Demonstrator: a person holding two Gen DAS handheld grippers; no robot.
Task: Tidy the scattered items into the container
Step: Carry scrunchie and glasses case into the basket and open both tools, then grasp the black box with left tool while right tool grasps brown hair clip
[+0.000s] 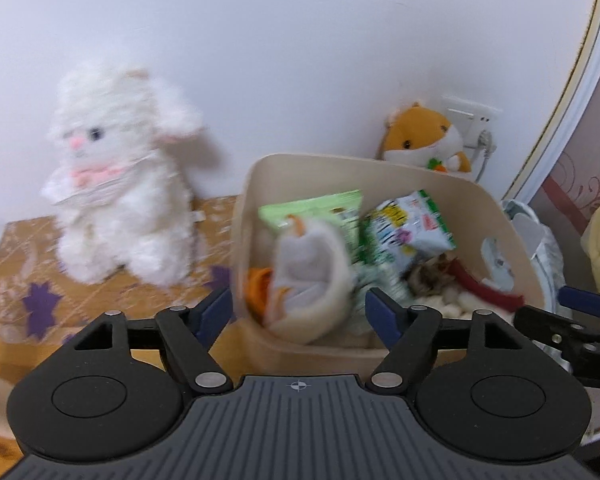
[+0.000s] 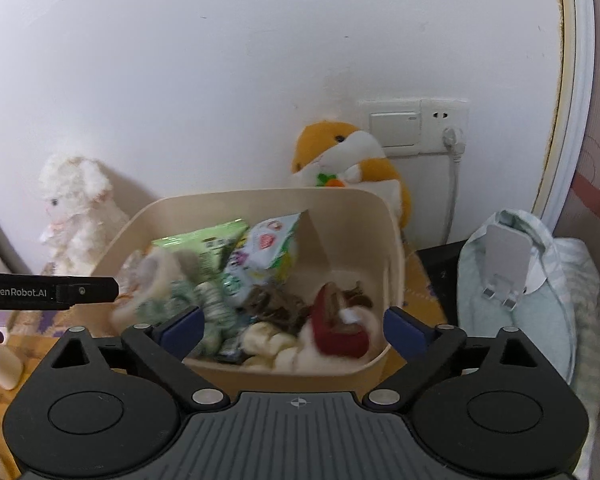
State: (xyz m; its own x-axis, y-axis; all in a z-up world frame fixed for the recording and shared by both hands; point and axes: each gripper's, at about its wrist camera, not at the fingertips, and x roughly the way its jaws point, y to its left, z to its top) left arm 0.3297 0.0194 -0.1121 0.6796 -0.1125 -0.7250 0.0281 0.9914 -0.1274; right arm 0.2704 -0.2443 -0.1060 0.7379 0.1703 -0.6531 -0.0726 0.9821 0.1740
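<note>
Both tongs empty over a nearly full container

The white lamb plush sits upright on the table, left of the beige container; the left tongs, spread apart, are nearer it than the right tongs, also spread, over the container.

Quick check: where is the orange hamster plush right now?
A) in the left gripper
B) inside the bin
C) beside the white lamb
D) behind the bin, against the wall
D: the hamster sits behind the bin, against the wall below the socket.
</note>
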